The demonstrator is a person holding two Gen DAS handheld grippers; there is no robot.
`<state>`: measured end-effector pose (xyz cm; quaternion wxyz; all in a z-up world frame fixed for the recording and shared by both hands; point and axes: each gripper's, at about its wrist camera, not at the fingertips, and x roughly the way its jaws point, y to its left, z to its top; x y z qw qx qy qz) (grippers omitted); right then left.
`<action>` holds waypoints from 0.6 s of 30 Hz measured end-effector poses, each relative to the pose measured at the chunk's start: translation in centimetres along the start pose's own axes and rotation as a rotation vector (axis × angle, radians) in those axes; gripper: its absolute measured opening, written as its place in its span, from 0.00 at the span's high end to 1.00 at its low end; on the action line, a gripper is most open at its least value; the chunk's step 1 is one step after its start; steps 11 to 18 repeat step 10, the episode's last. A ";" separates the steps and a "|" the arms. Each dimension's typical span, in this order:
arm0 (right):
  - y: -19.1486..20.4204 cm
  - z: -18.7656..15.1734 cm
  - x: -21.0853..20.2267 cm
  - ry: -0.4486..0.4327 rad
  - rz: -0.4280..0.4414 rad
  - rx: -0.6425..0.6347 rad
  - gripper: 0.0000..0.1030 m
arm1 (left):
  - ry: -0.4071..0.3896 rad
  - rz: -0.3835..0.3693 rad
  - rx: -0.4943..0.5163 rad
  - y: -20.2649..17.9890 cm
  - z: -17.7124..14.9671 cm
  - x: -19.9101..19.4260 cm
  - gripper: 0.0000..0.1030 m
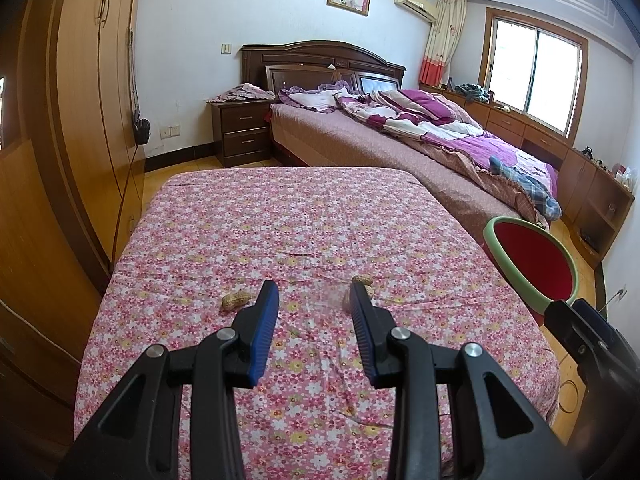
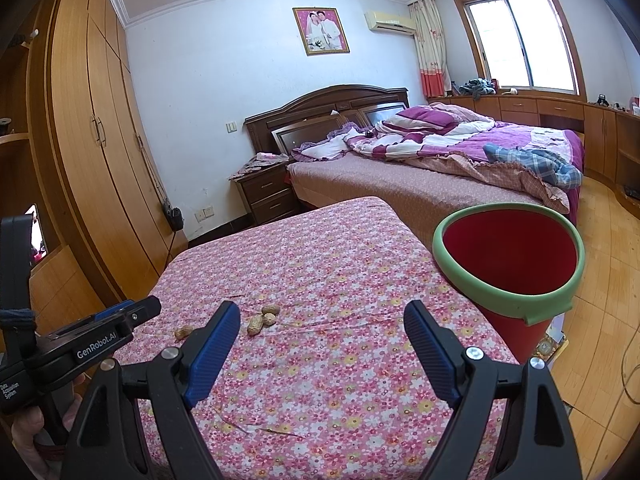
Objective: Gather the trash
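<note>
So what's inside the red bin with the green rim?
The red bin shows only bare red inner wall in both views; no trash is visible. Its bottom is hidden below the rim.

The red bin [image 1: 532,264] is partly cut off behind the right hand-held gripper [image 1: 588,328].

You can read "GenRobot.AI" in white letters on the black body of your left gripper [image 2: 140,312]; a small white label beside it is too blurred.

Unmade bed [image 2: 440,168], wardrobe [image 2: 92,140], nightstand [image 1: 244,132], framed photo [image 2: 321,31].
</note>
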<state>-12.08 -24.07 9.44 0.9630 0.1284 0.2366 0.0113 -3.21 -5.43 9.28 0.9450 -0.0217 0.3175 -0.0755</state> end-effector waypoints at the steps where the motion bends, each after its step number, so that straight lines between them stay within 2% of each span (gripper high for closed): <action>1: 0.0 0.0 0.0 0.000 0.000 0.000 0.17 | 0.000 0.000 0.000 0.0 0.0 0.0 0.64; 18: 0.1 -0.1 0.1 0.009 0.000 0.002 0.17 | 0.001 -0.005 -0.005 0.0 0.0 0.0 0.64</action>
